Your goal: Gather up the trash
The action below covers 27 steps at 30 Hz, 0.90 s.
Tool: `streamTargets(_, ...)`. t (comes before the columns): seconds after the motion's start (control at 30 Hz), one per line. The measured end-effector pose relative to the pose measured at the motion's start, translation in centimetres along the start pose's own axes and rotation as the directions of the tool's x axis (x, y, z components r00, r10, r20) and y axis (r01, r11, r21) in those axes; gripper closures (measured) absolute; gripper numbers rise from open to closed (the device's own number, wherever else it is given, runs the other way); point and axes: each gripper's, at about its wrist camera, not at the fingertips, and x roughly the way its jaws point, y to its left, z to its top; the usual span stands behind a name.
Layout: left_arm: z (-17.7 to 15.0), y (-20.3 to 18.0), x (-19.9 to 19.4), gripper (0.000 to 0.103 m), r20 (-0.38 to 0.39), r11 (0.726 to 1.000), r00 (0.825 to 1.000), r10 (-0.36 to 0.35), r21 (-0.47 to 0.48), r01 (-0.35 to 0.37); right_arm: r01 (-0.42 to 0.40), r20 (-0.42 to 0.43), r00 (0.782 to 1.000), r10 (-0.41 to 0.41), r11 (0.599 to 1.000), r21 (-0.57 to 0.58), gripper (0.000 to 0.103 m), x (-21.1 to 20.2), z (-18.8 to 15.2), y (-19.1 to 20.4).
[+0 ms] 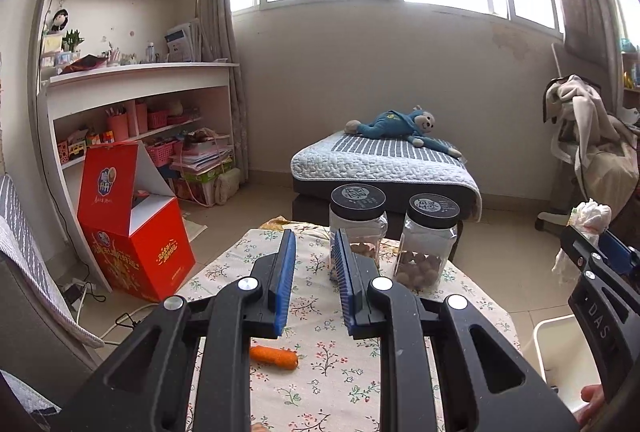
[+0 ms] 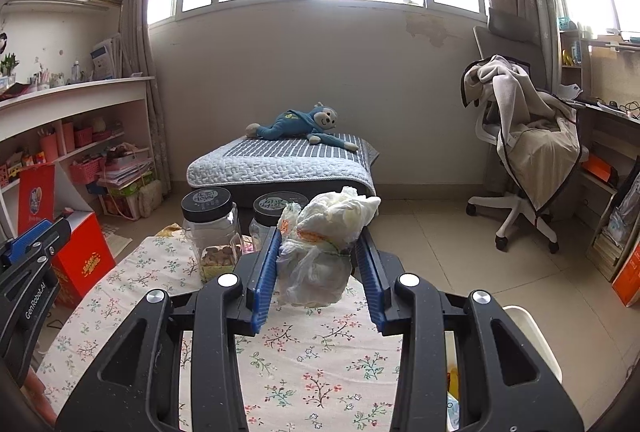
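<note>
While level above table (image 2: 320, 352), right tool (image 2: 316, 252) around crumpled wad (image 2: 320, 248).

The right gripper (image 2: 316, 264) holds a crumpled wad of white tissue and clear plastic (image 2: 320, 244) between its blue pads (image 2: 264, 272), above the table with the floral cloth (image 2: 304, 360). Just left of the wad, two clear jars with black lids (image 2: 212, 228) stand on the cloth, the nearer one with brown snacks at its bottom. A white bin (image 2: 532, 336) sits off the table's right edge. At the far left edge of the table hangs the left gripper (image 2: 24, 252); its jaw state is unclear. Beyond the table, a blue plush monkey (image 2: 300, 126) lies on a quilted mattress (image 2: 280, 164).
</note>
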Motion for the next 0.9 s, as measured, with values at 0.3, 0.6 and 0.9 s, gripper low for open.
streamTargets(0.3,-3.9,1.9,8.6,0.068,-0.338,1.0,0.941,0.012,0.012,-0.009,0.0,-0.029,1.0,-0.001,1.0,-0.014,0.067,0.5,-0.6,0.1)
streamTargets(0.6,-11.0,7.8,20.3,0.05,-0.823,0.975,0.565,-0.062,0.072,0.211,-0.035,-0.079,0.996,0.032,0.999,-0.04,0.066,1.9,-1.0,1.4)
streamTargets(0.9,-14.5,6.8,21.7,0.037,-0.856,0.904,0.515,-0.031,0.196,0.38,-0.052,-0.133,0.99,0.04,0.995,-0.085,0.066,3.7,-2.2,2.9)
